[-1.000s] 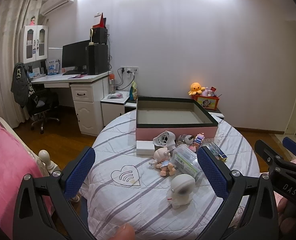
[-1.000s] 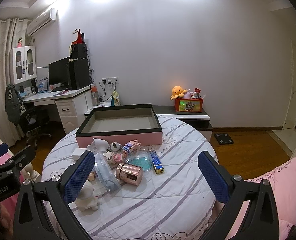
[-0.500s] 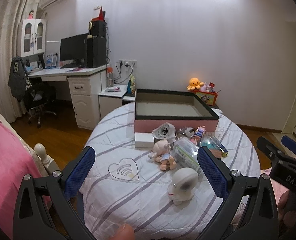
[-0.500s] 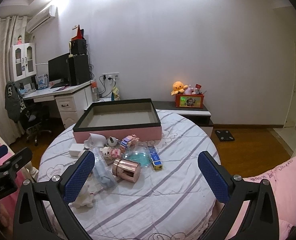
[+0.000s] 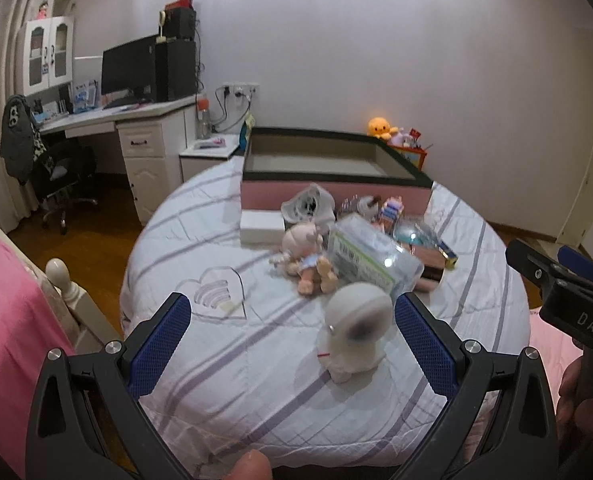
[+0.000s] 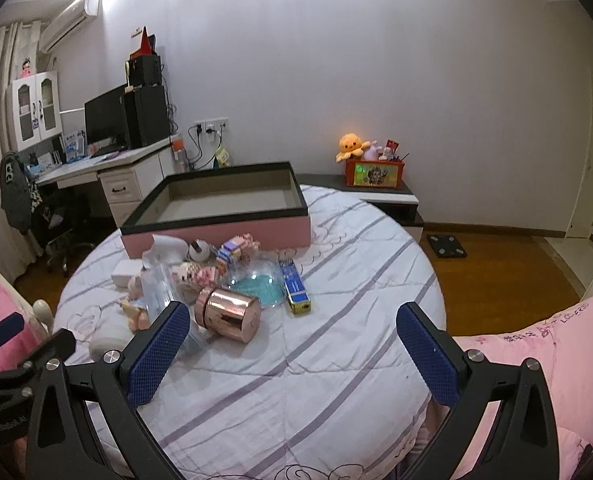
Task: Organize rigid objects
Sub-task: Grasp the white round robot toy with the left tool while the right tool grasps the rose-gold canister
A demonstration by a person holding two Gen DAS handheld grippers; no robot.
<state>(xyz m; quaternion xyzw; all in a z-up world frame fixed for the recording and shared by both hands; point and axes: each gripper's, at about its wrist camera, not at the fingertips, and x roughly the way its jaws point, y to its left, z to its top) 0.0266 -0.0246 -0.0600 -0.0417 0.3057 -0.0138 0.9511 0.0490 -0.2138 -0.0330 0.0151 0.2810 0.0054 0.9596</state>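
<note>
A pink box with a dark rim (image 5: 328,194) (image 6: 216,230) stands empty at the back of a round table with a striped white cloth (image 5: 256,360) (image 6: 336,360). Before it lies a pile: a white round-headed toy (image 5: 356,330), a doll (image 5: 308,256), a clear plastic container (image 5: 372,260), a copper tin (image 6: 228,314), a blue box (image 6: 294,286), a clear lid over teal (image 6: 258,286), a white box (image 5: 261,226) and block figures (image 6: 236,250). My left gripper (image 5: 292,344) is open, just short of the white toy. My right gripper (image 6: 292,350) is open over bare cloth, right of the tin.
A white desk with a monitor (image 5: 128,68) and an office chair (image 5: 62,176) stand at the left. A low shelf holds an orange box (image 6: 374,172) and a yellow plush (image 6: 350,144). Pink bedding (image 6: 556,352) lies at the right, more (image 5: 4,320) at the left.
Both grippers have moved forward and down toward the table, so the pile looms larger. The white toy now sits between the left fingers' tips. Both stay open.
</note>
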